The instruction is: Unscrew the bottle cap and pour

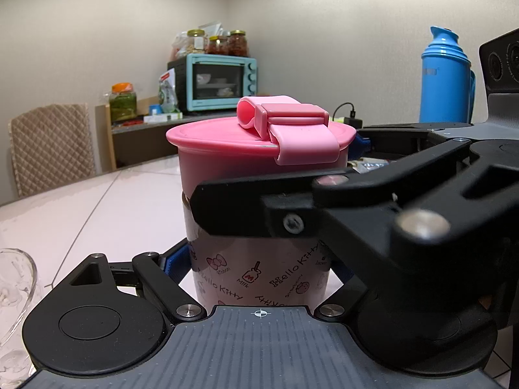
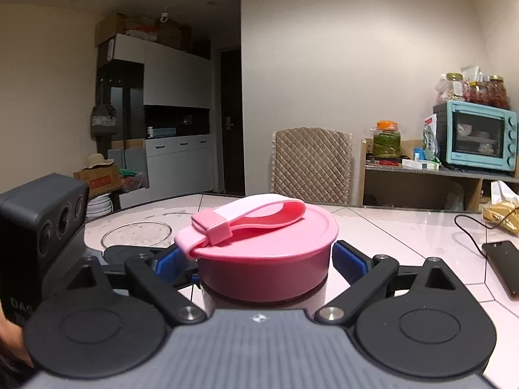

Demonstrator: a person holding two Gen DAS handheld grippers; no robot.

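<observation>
Glass bowl (image 1: 14, 311) cut off by left edge; bottle base hidden.

Between the fingers of the left gripper (image 1: 259, 261), the pale printed band around the bottle (image 1: 259, 272) carried "Hello Kitty" several times over, once upside down near its lower edge, with the small words "ribbon", "Milk" and "strawberry" under little drawings. The milk-bottle drawing bore a red "M". Beyond it to the right, a dark label on the blue thermos (image 1: 446, 77) was too blurred to read.
</observation>
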